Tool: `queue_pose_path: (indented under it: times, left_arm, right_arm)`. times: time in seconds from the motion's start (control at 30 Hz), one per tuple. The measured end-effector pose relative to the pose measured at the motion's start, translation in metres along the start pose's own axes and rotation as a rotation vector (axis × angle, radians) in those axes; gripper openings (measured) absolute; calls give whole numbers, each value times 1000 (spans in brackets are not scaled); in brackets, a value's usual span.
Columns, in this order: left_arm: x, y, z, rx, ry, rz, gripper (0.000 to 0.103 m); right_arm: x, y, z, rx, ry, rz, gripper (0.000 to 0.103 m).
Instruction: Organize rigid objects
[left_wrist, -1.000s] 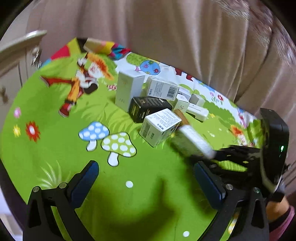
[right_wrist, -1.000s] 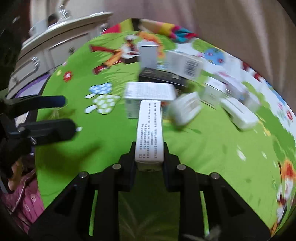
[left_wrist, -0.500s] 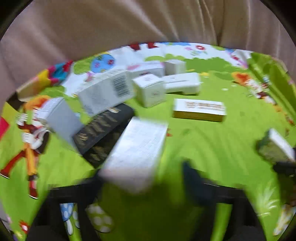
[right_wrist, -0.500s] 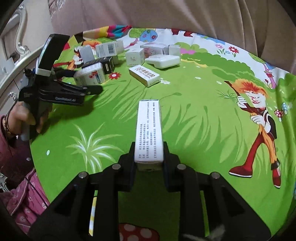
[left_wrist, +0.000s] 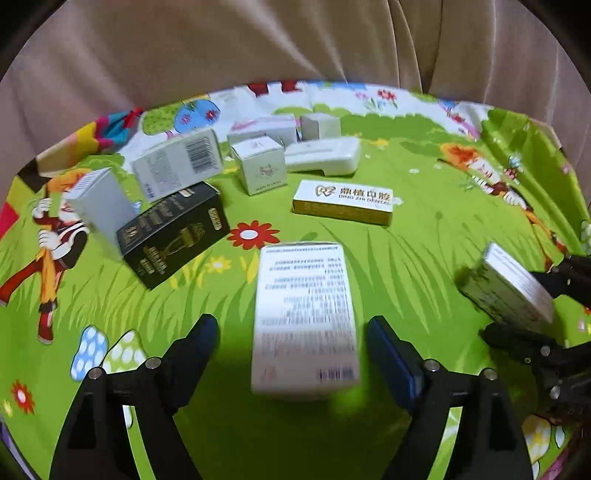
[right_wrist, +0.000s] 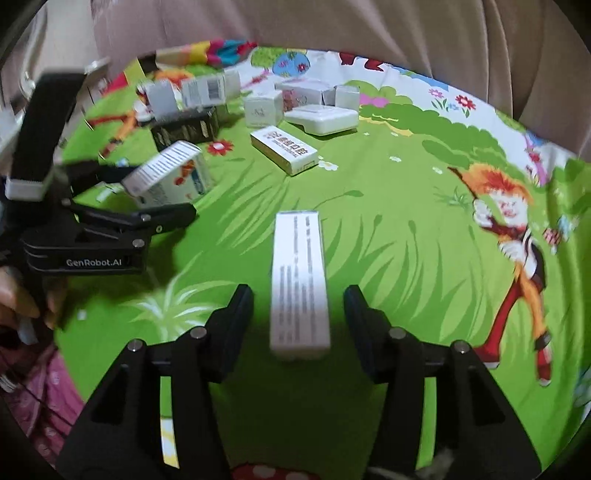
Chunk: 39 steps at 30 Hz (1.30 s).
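Releasing both boxes: left gripper (left_wrist: 291, 343) opening around the wide white box (left_wrist: 304, 317), right gripper (right_wrist: 298, 314) opening around the narrow box (right_wrist: 299, 280). Pads clear of both. Best back straight off, no nudging.

Printed cloth mat (left_wrist: 424, 258); glossy black carton (left_wrist: 173, 232); matt paper boxes.

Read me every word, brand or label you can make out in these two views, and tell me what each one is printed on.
"GenRobot.AI": side of the left gripper.
"DING ZHI DENTAL", under Chinese characters too blurred to read: white and gold box.
"MADE IN" plus a blurred word: small white cube box.
Too small or blurred: the print on the wide white box, the narrow white box, the black box and the barcode box.
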<state>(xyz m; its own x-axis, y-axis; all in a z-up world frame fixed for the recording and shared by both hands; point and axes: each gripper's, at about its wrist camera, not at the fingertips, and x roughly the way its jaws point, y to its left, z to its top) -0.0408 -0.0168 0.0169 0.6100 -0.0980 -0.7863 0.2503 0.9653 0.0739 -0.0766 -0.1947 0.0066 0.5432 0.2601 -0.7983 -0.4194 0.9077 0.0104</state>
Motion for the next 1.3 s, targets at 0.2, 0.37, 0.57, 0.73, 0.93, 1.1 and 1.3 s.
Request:
queue_pose_path:
  times: [0.2, 0.37, 0.57, 0.73, 0.93, 1.1, 1.3]
  left_arm:
    - [3, 9, 3, -57, 4, -45, 76]
    - [-4, 2, -1, -16, -41, -24, 40]
    - [-6, 5, -1, -35, -39, -42, 40]
    - [-4, 5, -1, -25, -41, -36, 40]
    - [-3, 8, -2, -33, -40, -48, 41]
    - [-4, 5, -2, -24, -44, -19, 41]
    - [-6, -7, -1, 25, -52, 48, 41]
  right_arm:
    - [11, 4, 18, -63, 36, 2, 33]
    - [5, 9, 6, -39, -38, -19, 28]
    - [-2, 8, -1, -20, -38, -29, 28]
    - [-5, 8, -2, -10, -36, -19, 28]
    - [0, 7, 4, -9, -36, -24, 28]
    - [1, 7, 4, -5, -37, -22, 28]
    - [2, 8, 5, -12, -38, -35, 28]
